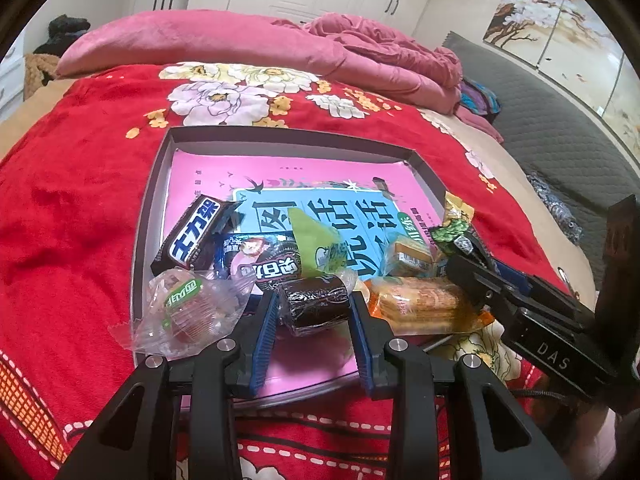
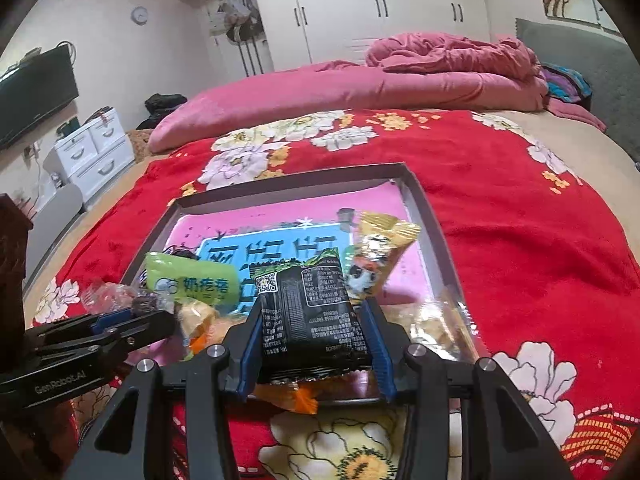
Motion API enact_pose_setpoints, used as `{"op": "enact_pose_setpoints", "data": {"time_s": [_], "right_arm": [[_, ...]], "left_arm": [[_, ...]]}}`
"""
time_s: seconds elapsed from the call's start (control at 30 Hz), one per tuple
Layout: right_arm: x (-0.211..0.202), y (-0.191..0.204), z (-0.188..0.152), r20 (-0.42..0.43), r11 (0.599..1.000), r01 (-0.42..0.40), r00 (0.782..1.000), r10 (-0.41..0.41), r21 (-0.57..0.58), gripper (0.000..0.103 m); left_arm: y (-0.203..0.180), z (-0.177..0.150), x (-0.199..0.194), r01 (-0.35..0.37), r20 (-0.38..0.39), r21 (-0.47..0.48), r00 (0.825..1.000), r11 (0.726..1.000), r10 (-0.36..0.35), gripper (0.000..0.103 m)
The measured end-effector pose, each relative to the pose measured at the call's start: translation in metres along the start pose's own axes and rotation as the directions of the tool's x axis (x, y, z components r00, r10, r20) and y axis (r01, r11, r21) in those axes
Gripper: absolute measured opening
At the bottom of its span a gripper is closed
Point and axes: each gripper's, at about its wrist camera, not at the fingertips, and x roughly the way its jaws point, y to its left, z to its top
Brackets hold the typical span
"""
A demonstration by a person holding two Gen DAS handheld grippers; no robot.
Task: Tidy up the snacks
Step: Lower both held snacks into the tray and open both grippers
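Black crinkly foil snack packet (image 2: 310, 312) pinched tight in right gripper (image 2: 314, 332), held above near edge of shallow grey cardboard tray (image 2: 434, 216). Left gripper (image 1: 314, 312) clamped around dark chocolate roll in clear wrap (image 1: 314, 306), low in tray's front pile. Looks like sorting step; next, each needs own spot on pink tray floor.

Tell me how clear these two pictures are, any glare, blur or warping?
Left wrist view: strong fisheye bending, dark corners; the clear wrapper shows some glare, while the dark roll between the left gripper fingers is sharp. Right wrist view: same warping; the black packet in the right gripper is readable, the tray edge glossy.
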Motion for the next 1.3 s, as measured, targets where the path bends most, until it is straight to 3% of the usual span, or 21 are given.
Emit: {"op": "enact_pose_setpoints", "data": {"time_s": [0.43, 0.77, 1.3], "right_arm": [[-0.001, 0.009, -0.002, -0.019, 0.999, -0.046, 0.999, 0.046, -0.009, 0.047], [-0.011, 0.006, -0.003, -0.013, 0.999, -0.033, 0.999, 0.033, 0.001, 0.054], [-0.033, 0.003, -0.001, 0.034, 1.0, 0.01, 0.999, -0.01, 0.002, 0.063]], "left_arm": [[0.003, -0.001, 0.001, 0.001, -0.005, -0.003, 1.0, 1.0, -0.001, 0.037], [0.003, -0.001, 0.0, 0.01, -0.008, -0.011, 1.0, 1.0, -0.01, 0.037], [-0.003, 0.0, -0.009, 0.011, 0.015, 0.007, 1.0, 1.0, -0.011, 0.056]]}}
